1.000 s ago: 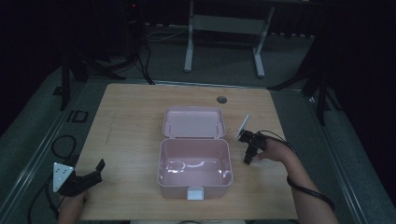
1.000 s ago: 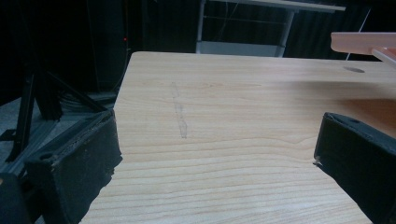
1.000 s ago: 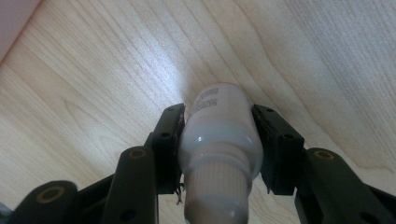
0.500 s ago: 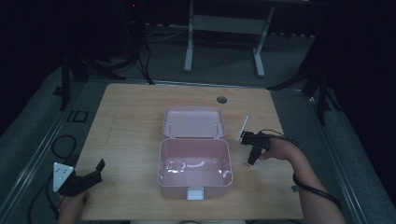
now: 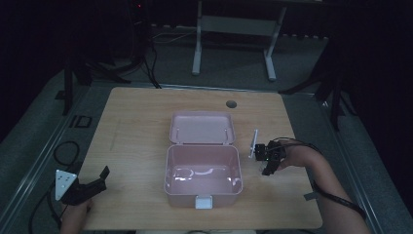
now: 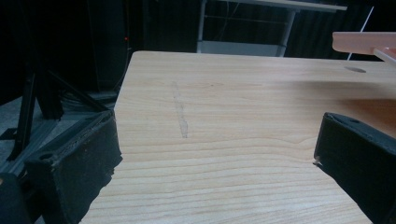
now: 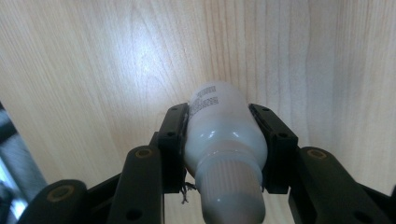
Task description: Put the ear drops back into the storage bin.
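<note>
Right gripper (image 7: 223, 140) jaws clamp white bottle (image 7: 224, 140) | left gripper (image 6: 215, 154) jaws spread, empty, over table (image 6: 224, 107)

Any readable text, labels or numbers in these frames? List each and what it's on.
Nothing legible.
Bottle in the right claw: small printed lines near its base, too blurred to read.
Pink box, its latch, the table: no text visible.

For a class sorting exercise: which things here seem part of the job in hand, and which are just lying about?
Likely in use:
- white bottle, clamped in the right gripper
- pink box, lid open, beside it

Just there:
- left gripper, open, idle at the table corner
- desk frame behind
- floor cables
</note>
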Tool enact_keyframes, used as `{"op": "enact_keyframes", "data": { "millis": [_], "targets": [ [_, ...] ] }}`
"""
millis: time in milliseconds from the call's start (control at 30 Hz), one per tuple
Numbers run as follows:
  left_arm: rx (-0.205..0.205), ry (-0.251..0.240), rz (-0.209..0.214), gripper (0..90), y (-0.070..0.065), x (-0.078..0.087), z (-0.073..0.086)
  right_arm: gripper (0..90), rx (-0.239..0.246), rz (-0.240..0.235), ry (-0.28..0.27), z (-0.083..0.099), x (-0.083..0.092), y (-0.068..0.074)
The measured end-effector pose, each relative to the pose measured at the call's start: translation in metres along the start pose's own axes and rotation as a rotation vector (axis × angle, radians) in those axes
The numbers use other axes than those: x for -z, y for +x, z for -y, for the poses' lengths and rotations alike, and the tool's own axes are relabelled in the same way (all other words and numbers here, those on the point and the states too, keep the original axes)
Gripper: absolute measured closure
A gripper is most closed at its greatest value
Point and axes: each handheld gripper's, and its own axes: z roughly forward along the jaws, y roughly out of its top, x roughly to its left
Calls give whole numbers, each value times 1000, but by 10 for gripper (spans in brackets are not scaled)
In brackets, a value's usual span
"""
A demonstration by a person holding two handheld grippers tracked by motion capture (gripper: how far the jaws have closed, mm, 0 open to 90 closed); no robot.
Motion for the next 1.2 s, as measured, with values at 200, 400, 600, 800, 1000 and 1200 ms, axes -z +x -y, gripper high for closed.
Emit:
{"op": "enact_keyframes", "data": {
  "millis": [200,400,600,800,1000,1200],
  "targets": [
    [-1,1,0,4,0,0,0,596,80,20,49,-3,1,10],
    [-1,1,0,4,0,0,0,596,167,19,85,-9,1,25],
    [-3,0,1,4,0,0,0,596,215,13,84,-13,0,34],
    [-1,2,0,4,0,0,0,596,206,5,72,-12,4,35],
    [-3,1,-1,4,0,0,0,597,198,-9,55,-11,16,38],
    [0,1,-1,4,0,0,0,597,194,-4,40,-10,35,41]
  ]
}}
